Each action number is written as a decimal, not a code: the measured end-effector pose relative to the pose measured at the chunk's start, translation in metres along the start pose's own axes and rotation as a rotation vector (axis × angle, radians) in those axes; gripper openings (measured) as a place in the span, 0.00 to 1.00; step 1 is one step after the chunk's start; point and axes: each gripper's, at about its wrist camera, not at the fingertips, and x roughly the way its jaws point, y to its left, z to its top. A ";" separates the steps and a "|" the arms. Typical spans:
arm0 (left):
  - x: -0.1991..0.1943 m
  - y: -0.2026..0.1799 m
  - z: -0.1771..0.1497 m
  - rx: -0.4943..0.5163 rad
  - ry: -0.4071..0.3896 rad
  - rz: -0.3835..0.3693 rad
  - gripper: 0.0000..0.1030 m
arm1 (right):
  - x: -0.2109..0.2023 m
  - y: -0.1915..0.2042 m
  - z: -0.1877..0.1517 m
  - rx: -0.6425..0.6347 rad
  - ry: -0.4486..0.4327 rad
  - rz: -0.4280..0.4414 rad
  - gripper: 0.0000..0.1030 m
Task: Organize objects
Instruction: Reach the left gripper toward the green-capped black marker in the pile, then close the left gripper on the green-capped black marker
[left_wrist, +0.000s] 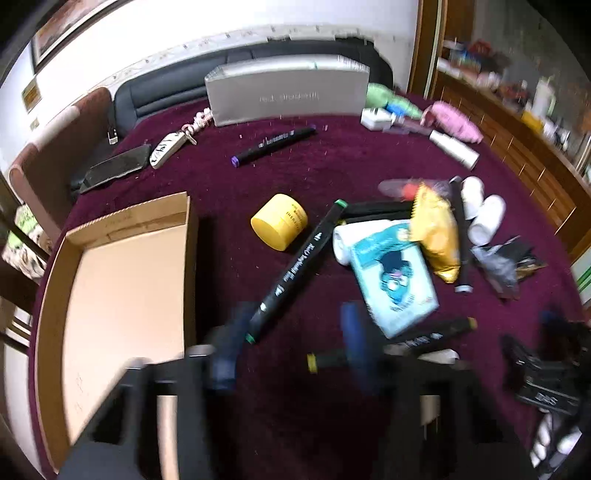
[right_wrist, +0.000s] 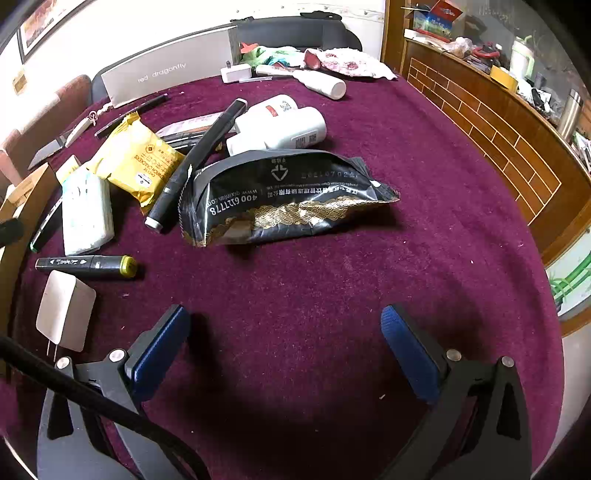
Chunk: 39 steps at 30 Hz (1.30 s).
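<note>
The blurred left tool (left_wrist: 291, 332) is partly spread around the lower end of the green-capped black marker (left_wrist: 299, 266) beside the open cardboard box (left_wrist: 122, 291), while the right tool (right_wrist: 284, 321) gapes over the maroon-clothed worktop (right_wrist: 332, 280).

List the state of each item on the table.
Box: open, looks empty.
Green marker: capped, lying flat.
White bottles: on their sides.
Black pouch: lying flat, crumpled.
Right fingers: open, empty.
Left fingers: apart, nothing between, blurred.
</note>
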 end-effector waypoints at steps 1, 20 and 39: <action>0.007 0.000 0.004 0.018 0.011 0.023 0.34 | 0.000 0.000 0.000 0.001 -0.001 0.000 1.00; 0.053 -0.015 0.012 0.063 0.056 -0.013 0.11 | 0.002 -0.001 0.000 0.020 -0.002 -0.035 1.00; 0.037 -0.021 -0.014 0.047 0.058 -0.022 0.17 | 0.000 -0.003 0.000 0.035 -0.002 -0.046 1.00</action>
